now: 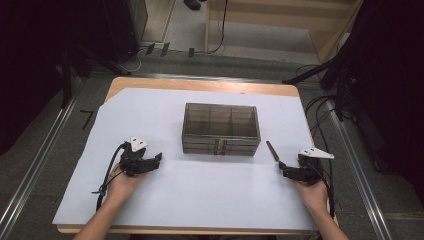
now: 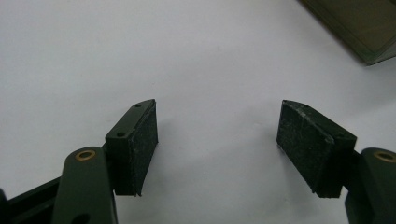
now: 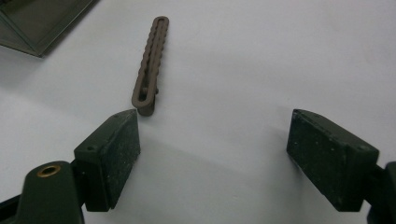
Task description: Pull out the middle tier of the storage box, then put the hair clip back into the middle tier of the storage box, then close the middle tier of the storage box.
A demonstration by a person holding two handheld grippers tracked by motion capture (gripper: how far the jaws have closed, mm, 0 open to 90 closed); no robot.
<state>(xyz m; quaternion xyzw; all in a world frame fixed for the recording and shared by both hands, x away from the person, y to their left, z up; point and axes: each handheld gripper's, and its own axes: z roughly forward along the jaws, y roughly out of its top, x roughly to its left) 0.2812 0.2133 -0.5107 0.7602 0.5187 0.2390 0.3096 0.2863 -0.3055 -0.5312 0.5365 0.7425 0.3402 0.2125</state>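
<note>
A smoky translucent compartment box [image 1: 221,129] stands in the middle of the white sheet [image 1: 200,185]. A thin brown notched strip [image 1: 272,150] lies flat to its right; in the right gripper view the strip [image 3: 150,65] ends just beyond my left pad. My right gripper [image 1: 283,166] rests low on the sheet, jaws wide open, nothing between them [image 3: 212,158]. My left gripper [image 1: 157,160] sits left of the box, also open and empty [image 2: 217,144]. A corner of the box [image 2: 362,25] shows in the left gripper view's upper right.
The white sheet covers most of a wooden table [image 1: 200,86]. Cables [image 1: 320,107] trail at the right past the table edge. Metal floor rails [image 1: 35,170] run along both sides. A wooden frame [image 1: 280,20] stands beyond the table.
</note>
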